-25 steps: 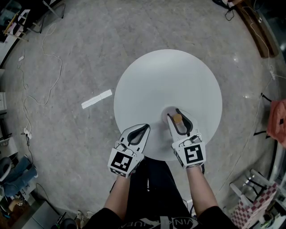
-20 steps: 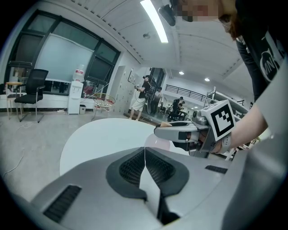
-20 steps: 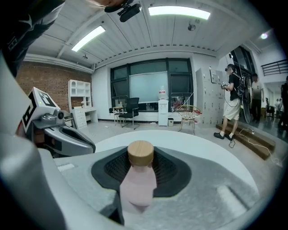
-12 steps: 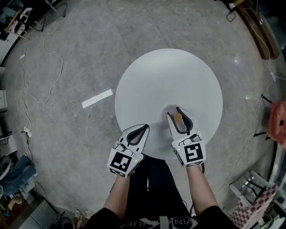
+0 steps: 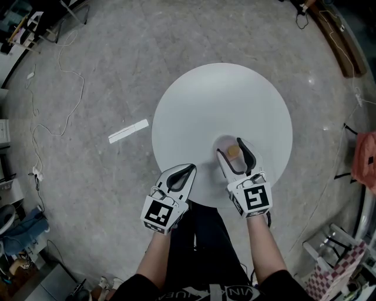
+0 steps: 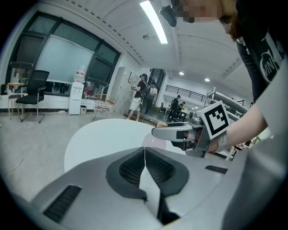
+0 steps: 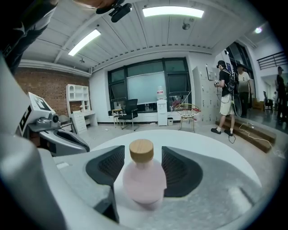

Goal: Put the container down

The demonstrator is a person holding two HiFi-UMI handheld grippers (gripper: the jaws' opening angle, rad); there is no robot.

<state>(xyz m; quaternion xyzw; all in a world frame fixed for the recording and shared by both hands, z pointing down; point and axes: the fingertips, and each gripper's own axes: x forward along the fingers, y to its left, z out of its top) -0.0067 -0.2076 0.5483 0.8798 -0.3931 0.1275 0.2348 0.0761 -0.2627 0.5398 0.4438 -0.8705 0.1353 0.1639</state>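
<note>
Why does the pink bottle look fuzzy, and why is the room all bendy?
Right gripper view: the bottle sits very near the lens, so its body looks soft, probably out of focus, and the wide lens bows the ceiling light. Left gripper view: the same bending, with a bright strip light. Head view: the table is sharp and evenly lit.

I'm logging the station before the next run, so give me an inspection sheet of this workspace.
Surface: round white table, bottle on it.
Job's things: pink bottle with wooden cap, upright on the table.
Clutter: nothing seen.
Tongs: right tongs have just been opening, bottle between them, pads off it; left tongs shut, empty.
Cables: white cable on the floor, left.
Surroundings: white strip on the floor; office chair; person standing far off.
</note>
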